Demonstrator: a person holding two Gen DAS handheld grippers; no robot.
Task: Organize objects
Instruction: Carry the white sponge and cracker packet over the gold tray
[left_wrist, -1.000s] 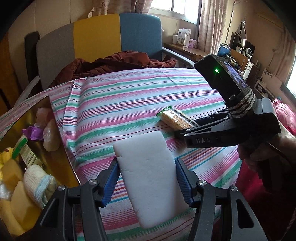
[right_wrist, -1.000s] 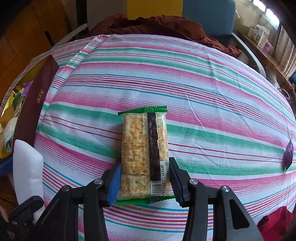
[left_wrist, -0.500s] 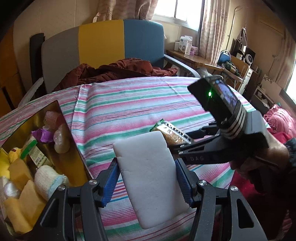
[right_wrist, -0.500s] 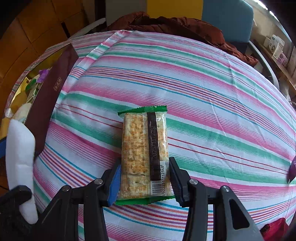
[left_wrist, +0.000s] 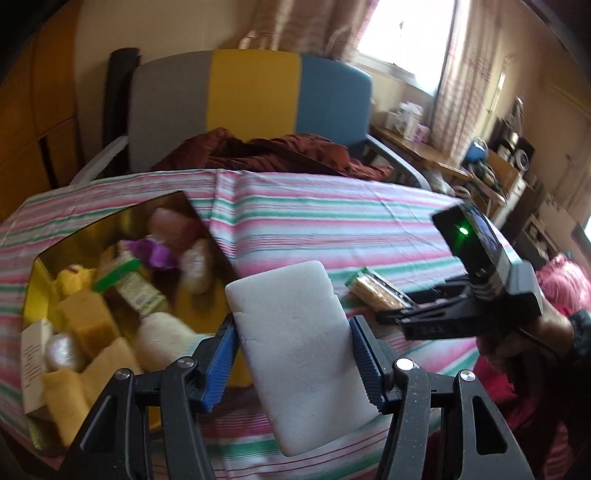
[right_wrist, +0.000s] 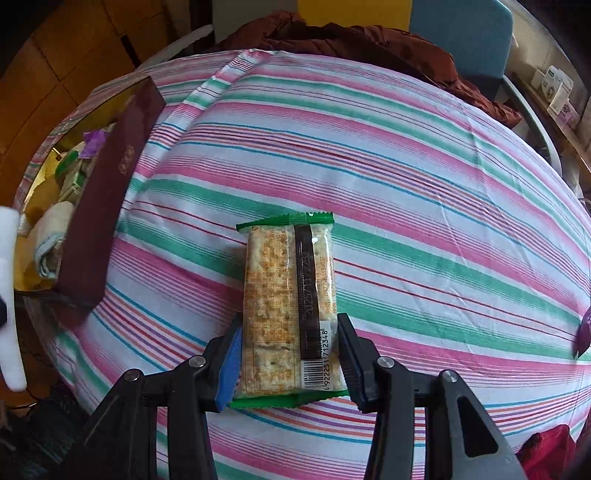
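Resting at the left on the striped tablecloth (right_wrist: 369, 155), the open box (left_wrist: 207, 236) holds assorted items. Left gripper (left_wrist: 291, 354) clamps the white foam block (left_wrist: 295, 350) across its width, beside the box; light, compressible. Right gripper (right_wrist: 288, 358) clamps the cracker packet (right_wrist: 288, 306) at its lower end; slippery, brittle.

box (left_wrist: 110, 229) is crowded inside; worktop (right_wrist: 406, 184) right of the box lies open up to the chair (left_wrist: 251, 103).
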